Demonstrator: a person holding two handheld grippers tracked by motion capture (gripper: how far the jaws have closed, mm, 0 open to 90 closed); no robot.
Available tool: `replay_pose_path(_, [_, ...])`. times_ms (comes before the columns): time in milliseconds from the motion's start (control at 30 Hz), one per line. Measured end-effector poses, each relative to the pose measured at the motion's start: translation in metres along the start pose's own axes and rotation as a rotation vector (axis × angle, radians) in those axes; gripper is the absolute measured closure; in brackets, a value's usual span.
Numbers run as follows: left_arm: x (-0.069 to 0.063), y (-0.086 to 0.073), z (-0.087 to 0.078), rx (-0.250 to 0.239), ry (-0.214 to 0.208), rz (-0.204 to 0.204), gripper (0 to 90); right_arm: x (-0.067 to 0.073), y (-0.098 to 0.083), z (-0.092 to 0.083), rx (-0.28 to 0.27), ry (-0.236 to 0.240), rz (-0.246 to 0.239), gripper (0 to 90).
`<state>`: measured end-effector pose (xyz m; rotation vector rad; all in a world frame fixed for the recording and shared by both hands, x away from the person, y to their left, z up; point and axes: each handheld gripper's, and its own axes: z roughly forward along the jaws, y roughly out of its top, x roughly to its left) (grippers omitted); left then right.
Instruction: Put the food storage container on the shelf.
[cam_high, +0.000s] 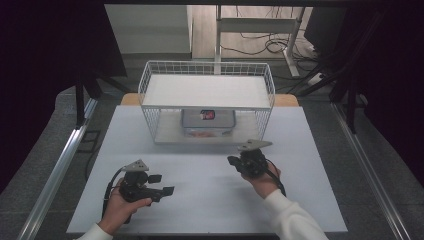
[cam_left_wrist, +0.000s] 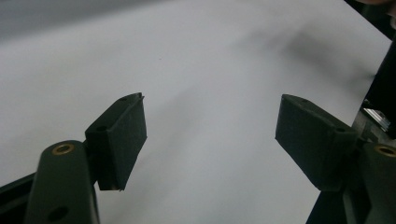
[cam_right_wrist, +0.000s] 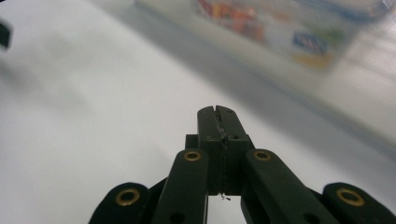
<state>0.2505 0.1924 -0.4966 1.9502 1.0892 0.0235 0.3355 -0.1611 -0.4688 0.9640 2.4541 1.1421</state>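
On the flat white surface (cam_high: 200, 200), one white wire rack (cam_high: 207, 102) holds one seemingly clear plastic box (cam_high: 208, 122); left hand-held gripper (cam_high: 162, 184) gapes wide, right hand-held gripper (cam_high: 232, 161) is pinched together, empty.

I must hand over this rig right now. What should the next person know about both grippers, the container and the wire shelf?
Left gripper: jaws open, nothing between them, low over the white table at its near left.
Right gripper: jaws shut and empty, near the front of the wire shelf.
Container: a clear lidded box with colourful contents, on the lower level of the wire shelf, apart from both grippers.
Done: nothing is held; the container sits inside the shelf.
Left: judging by where the right gripper is, the container is probably the next thing to handle; its jaws would have to open first.
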Motion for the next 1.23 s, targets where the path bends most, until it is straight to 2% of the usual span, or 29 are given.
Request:
replay_pose_path(100, [0.0, 0.0, 0.0, 0.004, 0.008, 0.002, 24.2, -0.002, -0.026, -0.023, 0.002, 0.0, 0.009, 88.3])
replay_pose_path(267, [0.0, 0.0, -0.001, -0.004, 0.016, 0.001, 24.2, -0.003, -0.054, -0.056, 0.01, 0.015, 0.034, 83.7])
replay_pose_path(300, [0.0, 0.0, -0.002, -0.006, 0.017, 0.001, 24.2, -0.003, -0.058, -0.061, 0.011, 0.015, 0.03, 80.4])
replay_pose_path(367, [0.001, 0.0, -0.002, -0.009, 0.02, -0.002, 24.2, -0.001, -0.066, -0.07, 0.011, 0.016, 0.03, 66.9])
replay_pose_path(433, [0.001, 0.0, -0.002, -0.01, 0.024, -0.004, 24.1, 0.0, -0.073, -0.075, -0.003, -0.005, 0.046, 50.4])
replay_pose_path(567, [0.001, 0.0, -0.002, -0.011, 0.031, -0.001, 23.7, 0.001, -0.078, -0.082, -0.003, -0.025, 0.047, 36.0])
replay_pose_path(700, [0.002, 0.0, -0.003, -0.012, 0.041, 0.002, 23.3, -0.001, -0.079, -0.083, -0.009, -0.029, 0.052, 30.5])
replay_pose_path(1233, [0.004, 0.001, -0.003, -0.017, 0.048, -0.001, 22.8, -0.003, -0.078, -0.087, -0.043, -0.071, 0.02, 22.5])
